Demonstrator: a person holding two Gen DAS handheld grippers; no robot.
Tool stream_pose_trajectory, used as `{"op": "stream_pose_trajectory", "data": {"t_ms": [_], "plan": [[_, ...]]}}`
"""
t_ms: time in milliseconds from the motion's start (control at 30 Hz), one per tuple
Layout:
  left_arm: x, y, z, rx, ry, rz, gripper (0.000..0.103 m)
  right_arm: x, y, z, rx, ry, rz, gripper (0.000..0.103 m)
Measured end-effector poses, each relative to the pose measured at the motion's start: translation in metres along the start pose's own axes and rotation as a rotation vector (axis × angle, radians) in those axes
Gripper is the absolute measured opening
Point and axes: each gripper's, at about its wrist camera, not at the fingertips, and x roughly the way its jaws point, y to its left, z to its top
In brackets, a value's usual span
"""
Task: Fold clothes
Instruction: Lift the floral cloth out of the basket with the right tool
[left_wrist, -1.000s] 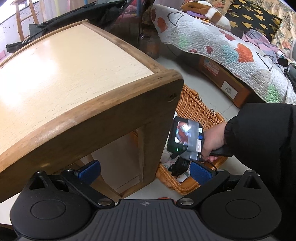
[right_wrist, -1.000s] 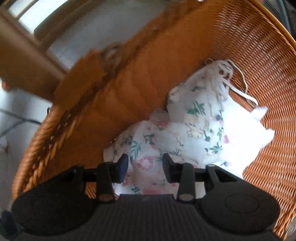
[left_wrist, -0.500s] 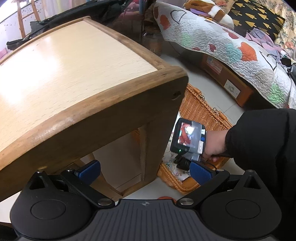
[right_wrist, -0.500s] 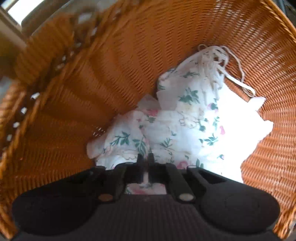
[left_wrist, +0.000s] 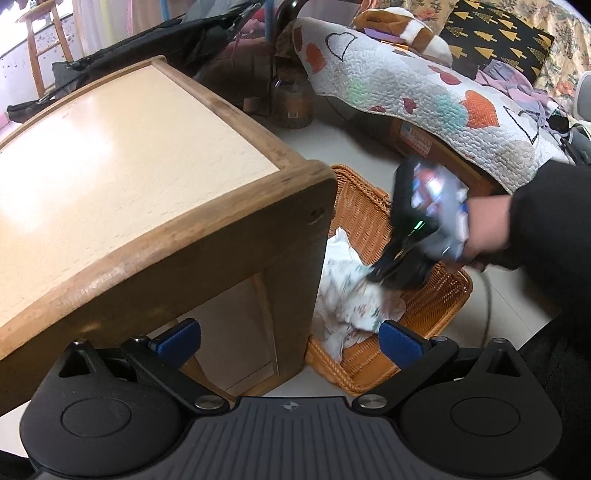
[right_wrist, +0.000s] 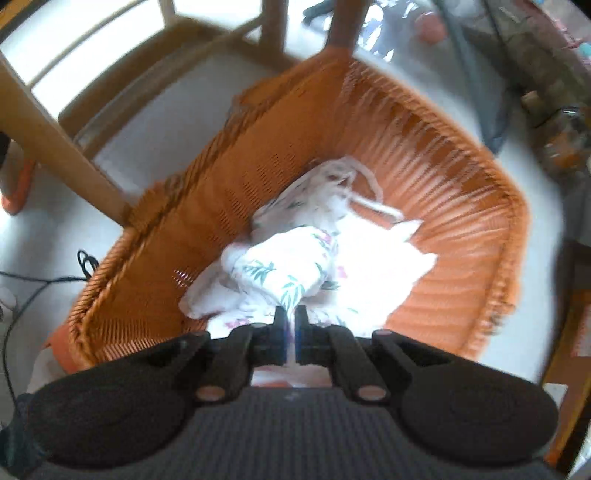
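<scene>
- The right gripper (right_wrist: 290, 325) is clamped on a fold of the floral cloth (right_wrist: 280, 269), which hangs partly above the wicker basket (right_wrist: 461, 221).
- The left gripper (left_wrist: 290, 338) is wide, holding nothing, beside the wooden table (left_wrist: 122, 155).

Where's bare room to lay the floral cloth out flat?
The wooden table top is bare across its light panel inside the darker rim. The wicker basket on the floor beside it is crowded: the floral cloth, pinched by the right gripper, fills it.

Left wrist view angled past table (left_wrist: 140, 155), right wrist view steeply downward (close), both sharing basket (right_wrist: 443, 155)
</scene>
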Motion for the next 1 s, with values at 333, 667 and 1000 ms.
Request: {"op": "stream_pose_trajectory", "data": {"t_ms": [333, 667, 1000], "plan": [[-0.019, 0.001, 0.005, -0.032, -0.012, -0.014, 0.103, -0.084, 0.001, 0.006, -0.062, -0.053, -0.048, 0.003], [-0.047, 0.003, -0.001, -0.003, -0.042, 0.020, 0.103, -0.143, 0.014, 0.021, -0.122, -0.092, -0.088, 0.003], [-0.083, 0.010, 0.014, 0.024, -0.110, 0.029, 0.103, -0.204, 0.032, 0.042, -0.219, -0.148, -0.161, 0.003]]}}
